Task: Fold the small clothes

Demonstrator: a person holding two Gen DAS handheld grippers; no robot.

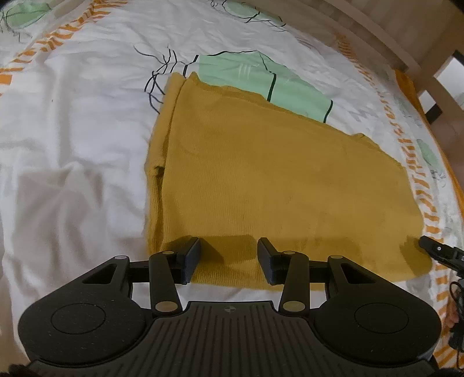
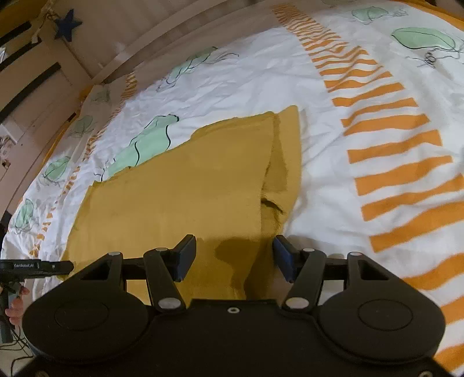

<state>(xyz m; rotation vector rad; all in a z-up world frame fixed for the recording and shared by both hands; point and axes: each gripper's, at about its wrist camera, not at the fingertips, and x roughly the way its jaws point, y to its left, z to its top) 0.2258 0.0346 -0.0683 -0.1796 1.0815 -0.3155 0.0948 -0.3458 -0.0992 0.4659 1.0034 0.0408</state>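
Observation:
A mustard-yellow knit garment (image 1: 261, 179) lies folded flat on the bed, with a narrower folded layer along its left side. My left gripper (image 1: 230, 249) hovers open over its near edge, with nothing between the pads. In the right wrist view the same garment (image 2: 179, 197) shows its folded strip on the right. My right gripper (image 2: 234, 249) stands open over the near right corner, and the cloth lies below the fingers, not pinched. Each gripper shows in the other's view: the right gripper's tip (image 1: 435, 250), the left gripper (image 2: 37, 266).
The bed cover (image 1: 72, 130) is white and wrinkled, with green shapes and orange stripes (image 2: 400, 150). A wooden bed frame (image 1: 391, 34) runs along the far side. A hand (image 2: 16, 307) and cables (image 2: 17, 348) are at the lower left. A blue star (image 2: 68, 27) hangs on the wall.

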